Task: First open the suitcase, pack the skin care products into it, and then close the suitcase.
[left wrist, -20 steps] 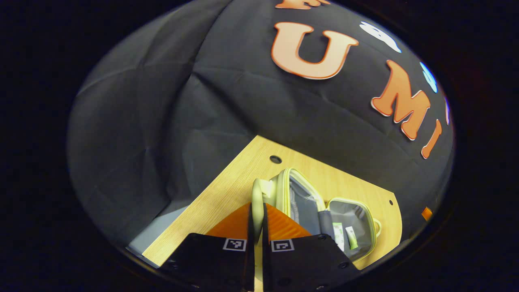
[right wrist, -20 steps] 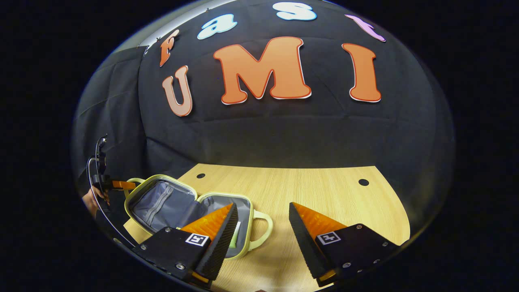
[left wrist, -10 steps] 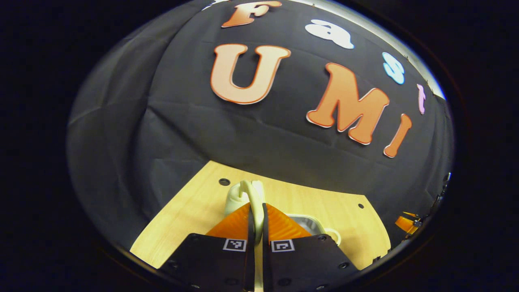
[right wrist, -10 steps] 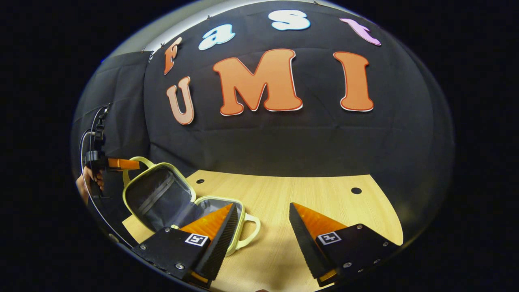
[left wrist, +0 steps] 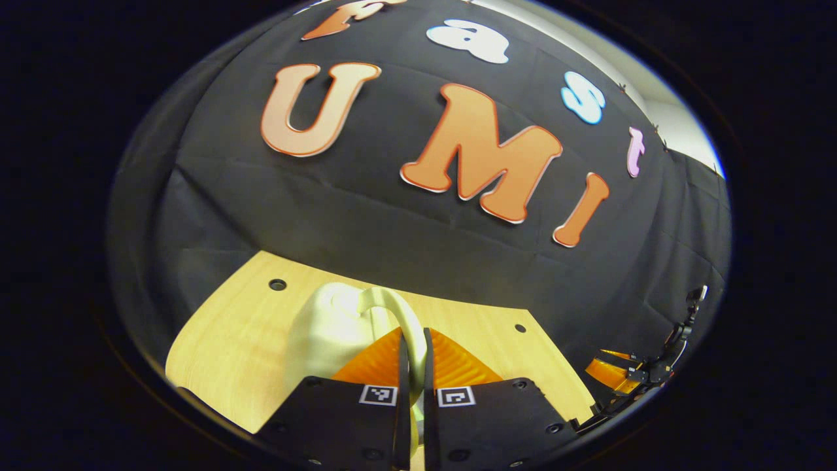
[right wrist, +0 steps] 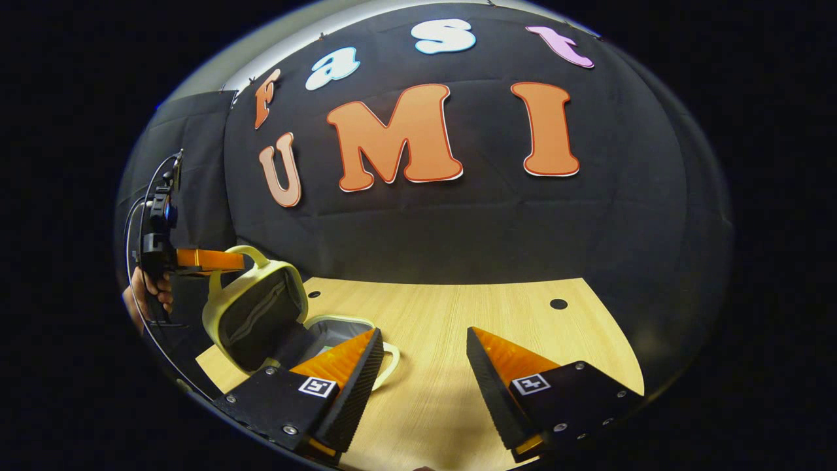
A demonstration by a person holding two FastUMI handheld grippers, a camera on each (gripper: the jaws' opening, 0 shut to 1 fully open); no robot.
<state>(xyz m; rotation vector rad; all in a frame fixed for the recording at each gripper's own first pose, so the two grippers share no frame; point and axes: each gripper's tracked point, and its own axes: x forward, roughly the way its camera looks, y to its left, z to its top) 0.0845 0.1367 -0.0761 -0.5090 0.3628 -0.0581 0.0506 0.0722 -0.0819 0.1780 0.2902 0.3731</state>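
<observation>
Pinching the lid's pale-green handle (left wrist: 400, 314) between both fingers, the left gripper (left wrist: 412, 356) holds the suitcase lid (right wrist: 258, 314) tilted above the lower half (right wrist: 340, 330), which lies on the wooden table (right wrist: 458, 314). The right gripper (right wrist: 425, 353) hovers low over the table just beside the suitcase, its fingers spread wide apart and empty.

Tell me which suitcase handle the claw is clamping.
The handle on the raised lid, pinched by the left claw; the other handle lies free on the table.
</observation>
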